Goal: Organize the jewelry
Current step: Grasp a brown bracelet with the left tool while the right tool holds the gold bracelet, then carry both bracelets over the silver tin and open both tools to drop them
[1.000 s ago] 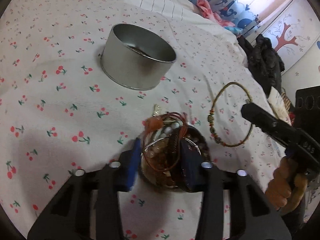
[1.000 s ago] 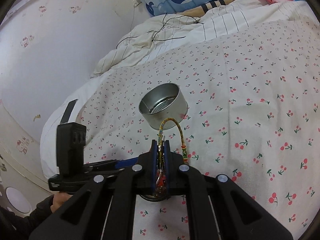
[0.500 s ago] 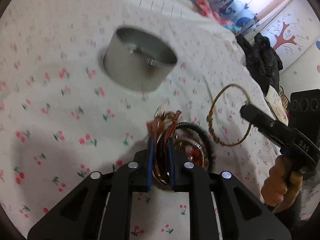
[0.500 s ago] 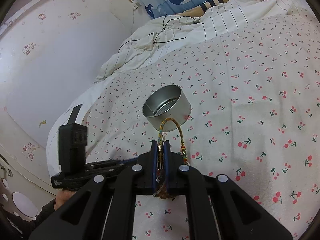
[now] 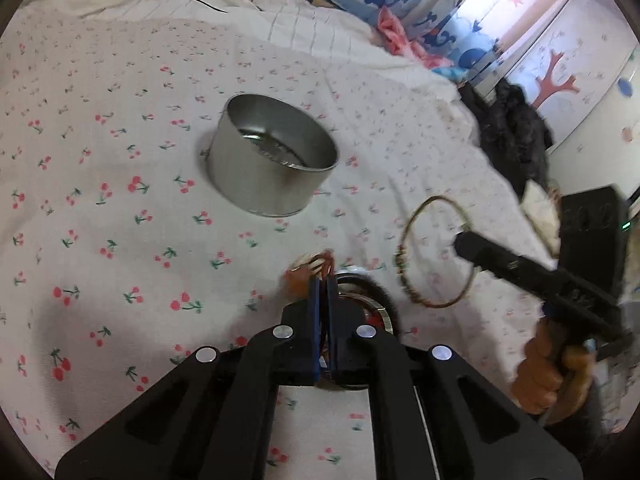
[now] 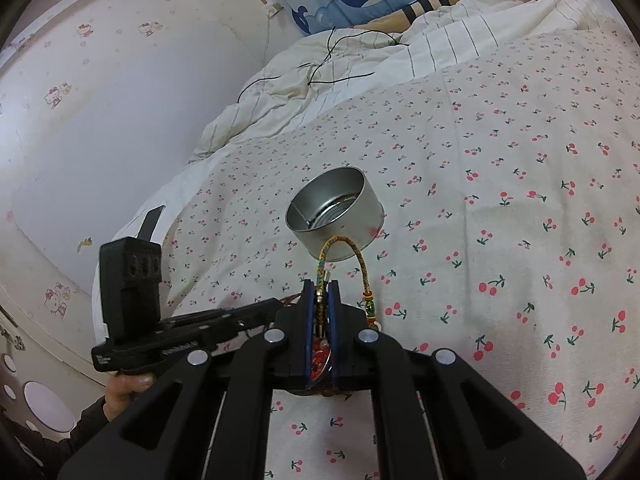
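My left gripper is shut on a brown and orange cord bracelet, whose ends stick out past the fingertips. Just behind its right finger lies the pile of bracelets, with a black ring and a silver bangle. To the right, my right gripper holds a braided bracelet as an open loop above the bedspread. In the right wrist view the right gripper is shut on that multicoloured braid. The round silver tin stands open beyond both grippers. The left gripper reaches in from the left.
Everything rests on a cherry-print bedspread. A striped quilt with a black cable is bunched at the head of the bed. Dark clothing lies off the right edge, and a person's hand grips the right tool's handle.
The left jaws have gone from wide open around the bracelet pile to shut on the brown cord bracelet, and the gripper has risen a little. The right gripper has kept still with its braid.
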Motion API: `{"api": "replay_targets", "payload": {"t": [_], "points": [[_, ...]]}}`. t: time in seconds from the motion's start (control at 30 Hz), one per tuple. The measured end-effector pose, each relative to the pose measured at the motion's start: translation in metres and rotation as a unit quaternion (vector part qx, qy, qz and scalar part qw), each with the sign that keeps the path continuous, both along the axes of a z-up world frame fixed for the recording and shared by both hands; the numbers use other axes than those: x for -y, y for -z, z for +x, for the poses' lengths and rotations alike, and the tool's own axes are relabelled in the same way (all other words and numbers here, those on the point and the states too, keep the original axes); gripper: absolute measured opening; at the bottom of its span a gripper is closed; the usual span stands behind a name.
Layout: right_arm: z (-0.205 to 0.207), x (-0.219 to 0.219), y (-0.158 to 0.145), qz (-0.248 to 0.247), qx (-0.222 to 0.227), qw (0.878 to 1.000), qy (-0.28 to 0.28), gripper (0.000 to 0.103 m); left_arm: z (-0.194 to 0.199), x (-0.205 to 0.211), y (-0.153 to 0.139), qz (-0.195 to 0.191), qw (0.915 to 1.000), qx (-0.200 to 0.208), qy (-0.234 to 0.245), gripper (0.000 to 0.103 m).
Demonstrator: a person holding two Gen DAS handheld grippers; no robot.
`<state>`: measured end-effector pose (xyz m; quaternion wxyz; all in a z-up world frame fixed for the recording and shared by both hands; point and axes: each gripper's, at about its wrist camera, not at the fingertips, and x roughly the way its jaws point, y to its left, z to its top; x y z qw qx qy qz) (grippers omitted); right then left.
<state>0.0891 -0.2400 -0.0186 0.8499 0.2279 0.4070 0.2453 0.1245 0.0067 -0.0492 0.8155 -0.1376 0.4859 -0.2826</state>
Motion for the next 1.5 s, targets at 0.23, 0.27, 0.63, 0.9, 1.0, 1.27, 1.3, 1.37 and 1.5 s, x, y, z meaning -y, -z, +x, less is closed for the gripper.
{"api": "replay_targets", "payload": {"t": [0.23, 0.27, 0.63, 0.9, 1.0, 1.27, 1.3, 1.37, 1.5], "points": [[0.0, 0.0, -0.003, 0.013, 0.01, 1.0, -0.001, 0.007, -0.002, -0.003, -0.017, -0.004, 0.9997, 0.023, -0.001, 0.003], [0.0, 0.0, -0.006, 0.018, 0.013, 1.0, -0.002, 0.007, -0.001, -0.003, -0.023, -0.008, 0.9996, 0.028, 0.001, 0.003], [0.043, -0.001, -0.042, 0.049, 0.064, 0.997, 0.0, 0.007, 0.05, 0.012, -0.086, 0.035, 0.9936, 0.107, 0.009, 0.003], [0.087, -0.033, -0.042, 0.0, 0.074, 0.997, -0.013, 0.007, 0.107, 0.032, -0.055, 0.105, 0.9901, 0.092, 0.017, 0.003], [0.1, -0.042, -0.031, -0.025, 0.065, 0.997, -0.014, 0.007, 0.12, 0.03, -0.032, 0.116, 0.9919, 0.049, 0.017, 0.018], [0.127, -0.074, -0.004, -0.091, 0.039, 0.994, -0.034, 0.007, 0.1, -0.013, -0.069, 0.091, 0.9897, 0.094, -0.06, 0.06], [0.13, -0.079, 0.0, -0.097, 0.032, 0.994, -0.039, 0.007, 0.098, -0.018, -0.071, 0.089, 0.9895, 0.094, -0.065, 0.06], [0.139, -0.091, 0.012, -0.108, 0.009, 0.993, -0.056, 0.007, 0.09, -0.026, -0.072, 0.096, 0.988, 0.094, -0.077, 0.061], [0.142, -0.105, 0.026, -0.112, -0.019, 0.989, -0.093, 0.009, 0.075, -0.031, -0.069, 0.104, 0.9867, 0.092, -0.085, 0.064]]}}
